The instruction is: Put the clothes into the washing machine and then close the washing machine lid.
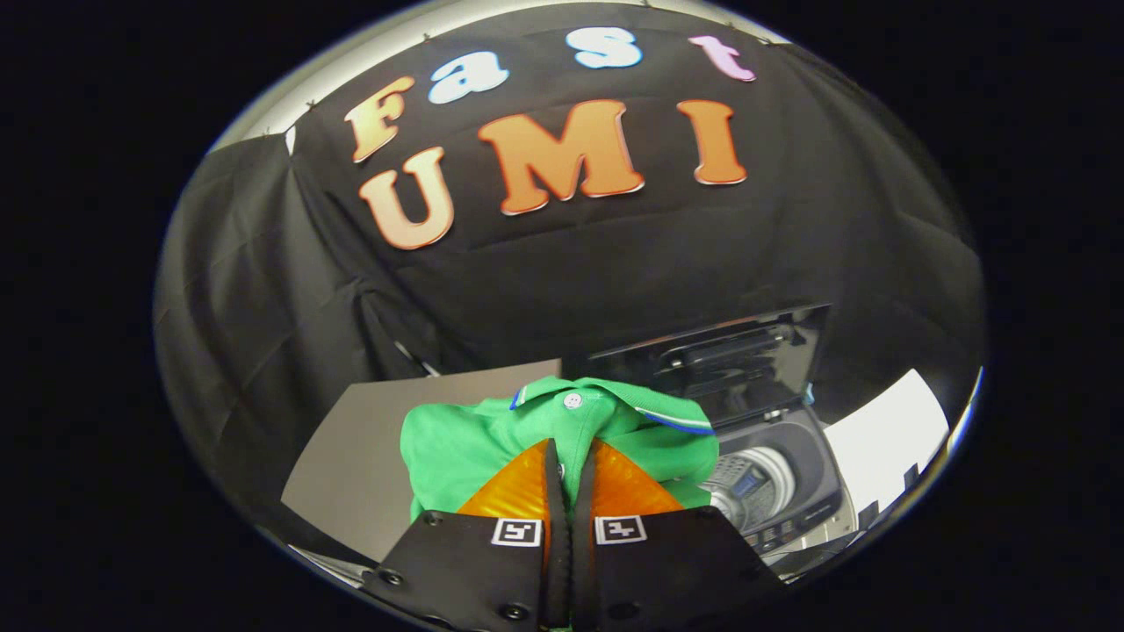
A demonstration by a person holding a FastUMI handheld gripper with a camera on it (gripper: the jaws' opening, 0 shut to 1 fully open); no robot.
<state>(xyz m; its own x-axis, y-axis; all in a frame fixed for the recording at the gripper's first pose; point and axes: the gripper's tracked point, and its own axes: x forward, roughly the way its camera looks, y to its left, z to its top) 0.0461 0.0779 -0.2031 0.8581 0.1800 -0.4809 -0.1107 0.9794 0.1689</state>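
A green polo shirt (pixel 492 439) with a white button and a blue-and-white striped collar hangs bunched around my fingers. My gripper (pixel 569 456) is shut on the shirt, with a fold of the cloth pinched between the two fingers. The shirt is lifted above a grey table (pixel 351 456). To the right of the shirt stands a small top-loading washing machine (pixel 781 474). Its dark lid (pixel 729 360) is raised upright at the back, and the round drum (pixel 746 478) is open below it.
The grey table top spreads to the left of and behind the shirt. A white sheet or surface (pixel 887 439) lies to the right of the washing machine. Black cloth walls close off the booth on all sides.
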